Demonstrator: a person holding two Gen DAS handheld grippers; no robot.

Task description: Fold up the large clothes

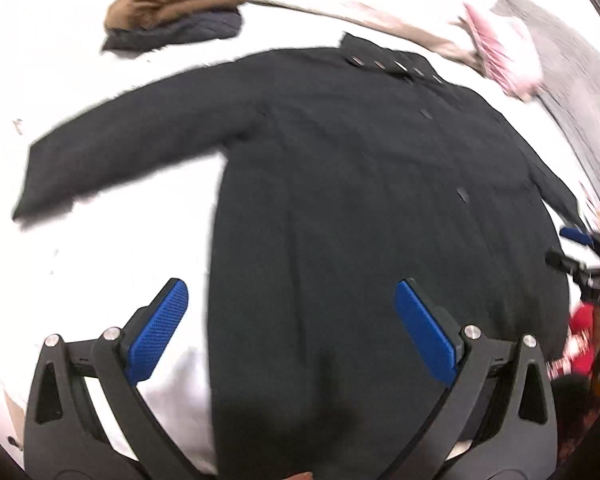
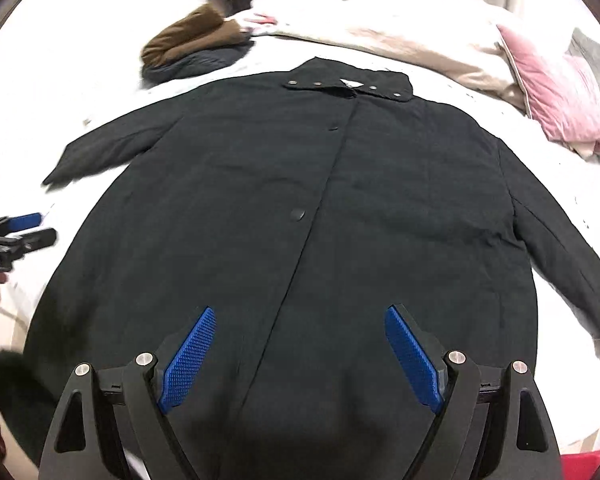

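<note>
Two grippers hover over a white bed [image 2: 112,92], both spread wide and holding nothing. Ahead of my right gripper [image 2: 300,354] a black coat [image 2: 300,208] lies flat, front up, buttoned, collar farthest from me, both sleeves angled outward. My left gripper [image 1: 290,330] straddles the coat's left edge near the hem. Beyond the collar lie a brown garment [image 2: 192,34], a beige duvet [image 2: 400,36] and a pink pillow [image 2: 556,92].
</note>
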